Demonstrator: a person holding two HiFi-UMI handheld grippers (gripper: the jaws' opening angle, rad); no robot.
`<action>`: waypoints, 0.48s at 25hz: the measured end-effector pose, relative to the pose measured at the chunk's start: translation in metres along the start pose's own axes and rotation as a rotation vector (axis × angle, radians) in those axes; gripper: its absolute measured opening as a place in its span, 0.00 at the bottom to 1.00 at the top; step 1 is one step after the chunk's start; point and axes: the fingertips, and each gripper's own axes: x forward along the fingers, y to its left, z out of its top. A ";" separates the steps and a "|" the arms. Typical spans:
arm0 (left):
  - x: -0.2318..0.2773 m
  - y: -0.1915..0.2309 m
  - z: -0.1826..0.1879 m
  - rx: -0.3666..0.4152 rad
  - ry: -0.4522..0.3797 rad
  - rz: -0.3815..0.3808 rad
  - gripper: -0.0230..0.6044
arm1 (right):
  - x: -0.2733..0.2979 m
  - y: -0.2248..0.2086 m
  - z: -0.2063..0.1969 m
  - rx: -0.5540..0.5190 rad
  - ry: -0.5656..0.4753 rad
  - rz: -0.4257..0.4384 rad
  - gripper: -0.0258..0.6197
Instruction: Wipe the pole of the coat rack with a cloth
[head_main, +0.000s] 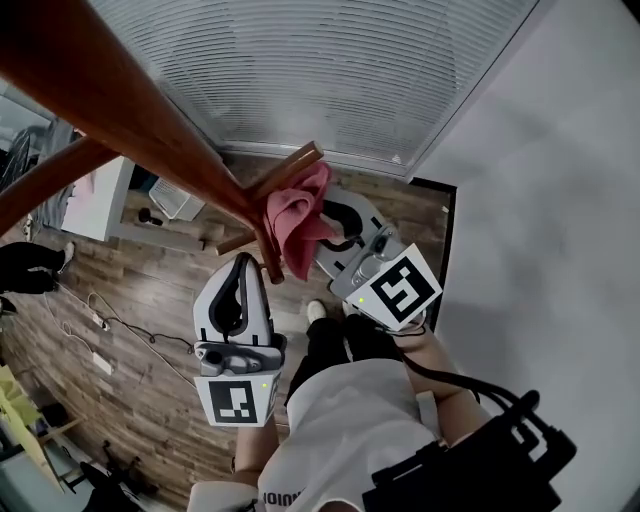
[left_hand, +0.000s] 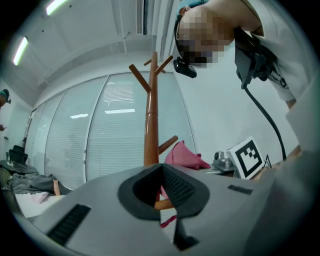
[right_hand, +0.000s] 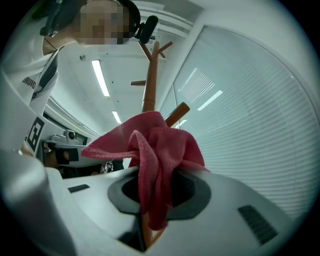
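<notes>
- The floor (head_main: 140, 330) is dark wood plank. Slatted blinds (head_main: 330, 70) run behind a glass wall, a plain white wall (head_main: 560, 200) meets them at the corner, and strip lights (right_hand: 100, 77) glow on the ceiling.
- Each gripper's cube carries a black-and-white square marker. The lettering on the person's white shirt (head_main: 350, 420) is cut off, so I can't read it.
- The reddish wooden coat rack pole (head_main: 150, 120) stands right in front of the person, with a short peg (head_main: 290, 165) jutting out by the grippers.
- The right gripper (head_main: 330, 222) is clamped on the pink cloth (head_main: 295, 215), which is bunched against the pole just below that peg.
- The left gripper (head_main: 247, 262) sits just beside the pole, jaws together and holding nothing I can see.
- A power strip (head_main: 100, 360) with its cable lies on the floor, and a white cabinet (head_main: 100, 195) stands further off.
</notes>
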 end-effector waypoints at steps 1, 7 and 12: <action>0.000 0.000 -0.003 -0.004 0.011 0.002 0.06 | 0.000 0.000 -0.001 0.003 0.000 0.002 0.17; -0.005 0.001 -0.028 -0.038 0.090 0.021 0.06 | 0.001 0.002 -0.013 0.023 0.016 0.008 0.17; -0.010 -0.003 -0.046 -0.035 0.130 -0.007 0.06 | -0.003 0.002 -0.027 0.049 0.020 -0.005 0.17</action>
